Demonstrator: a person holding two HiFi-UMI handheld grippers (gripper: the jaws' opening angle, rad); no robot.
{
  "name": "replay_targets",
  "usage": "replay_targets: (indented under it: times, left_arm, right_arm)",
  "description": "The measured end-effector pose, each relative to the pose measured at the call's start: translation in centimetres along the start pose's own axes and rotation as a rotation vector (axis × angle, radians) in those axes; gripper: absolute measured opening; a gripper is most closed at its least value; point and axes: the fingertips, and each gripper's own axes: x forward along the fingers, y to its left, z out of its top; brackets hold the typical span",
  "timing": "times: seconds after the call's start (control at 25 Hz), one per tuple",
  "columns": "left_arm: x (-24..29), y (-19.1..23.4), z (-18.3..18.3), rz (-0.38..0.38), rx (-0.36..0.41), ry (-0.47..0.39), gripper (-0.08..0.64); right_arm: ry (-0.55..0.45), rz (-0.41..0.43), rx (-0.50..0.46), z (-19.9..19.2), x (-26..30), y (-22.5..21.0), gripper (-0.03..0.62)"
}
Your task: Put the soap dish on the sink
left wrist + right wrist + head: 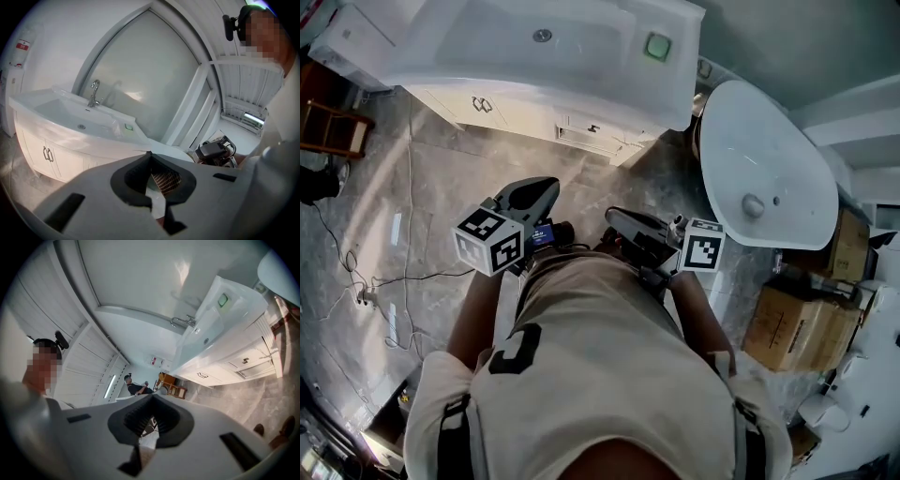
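Left tool [150, 154] and right tool [151, 397] are held near the person's chest, well apart from the vanity sink [534, 89]. Both have their jaws pressed together on nothing. The green soap dish [657, 46] lies on the sink's flat far-right corner, apparently already placed, which would explain the empty tools.

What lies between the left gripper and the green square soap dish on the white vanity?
In the head view, only grey marble floor and the vanity's white cabinet front lie between the left gripper and the green square soap dish.
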Motion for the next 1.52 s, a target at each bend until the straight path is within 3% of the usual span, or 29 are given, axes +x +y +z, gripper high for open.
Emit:
replay_targets:
  times: [0.8,1.52]
  left_arm:
    - [1.1,-1.3,-1.5,-0.074,0.024,0.095,0.018]
    - [7.9,-5.3,0.7,-0.048,0.08,0.111,0.018]
  right_arm:
    - [-0.05,-0.016,0.029,-0.3,-0.4,-0.5,0.011]
    - [-0.08,0.032,-0.005,5.6,-5.9,-2.2,0.011]
